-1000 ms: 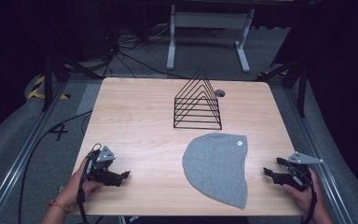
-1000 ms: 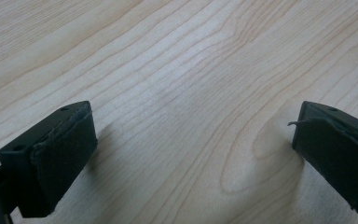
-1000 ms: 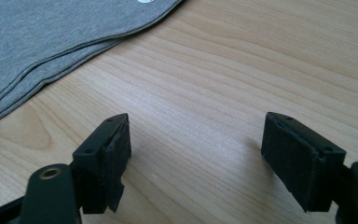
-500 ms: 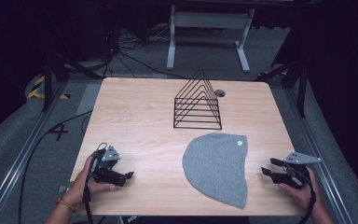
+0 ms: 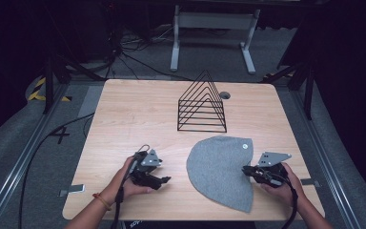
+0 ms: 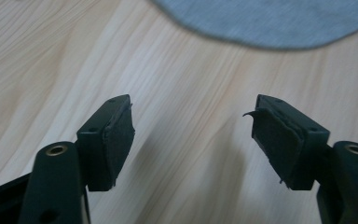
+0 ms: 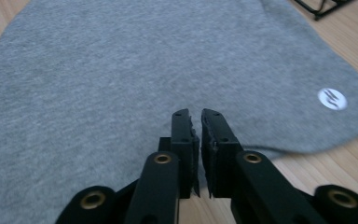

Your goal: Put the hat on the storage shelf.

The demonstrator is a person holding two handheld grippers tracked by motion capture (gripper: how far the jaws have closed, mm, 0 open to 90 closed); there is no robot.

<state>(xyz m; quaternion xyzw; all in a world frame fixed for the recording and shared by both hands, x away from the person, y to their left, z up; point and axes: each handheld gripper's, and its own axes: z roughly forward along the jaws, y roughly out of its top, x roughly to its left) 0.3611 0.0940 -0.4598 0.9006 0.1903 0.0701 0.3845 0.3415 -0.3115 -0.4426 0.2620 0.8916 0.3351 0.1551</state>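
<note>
Both tongs moved inward toward grey cloth (image 5: pixel 219 169), left tongs (image 6: pixel 193 140) narrowing, empty, right tongs (image 7: pixel 196 140) nearly closed, empty.

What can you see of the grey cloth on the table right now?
The grey cloth is a soft, knit-looking piece lying flat on the wooden table, rounded on one side and running to a point at the near edge. A small round white tag sits near its far corner. It lies just in front of the black wire rack, apart from it. The right gripper is at its right edge, jaws nearly together; whether they pinch fabric is unclear.
</note>
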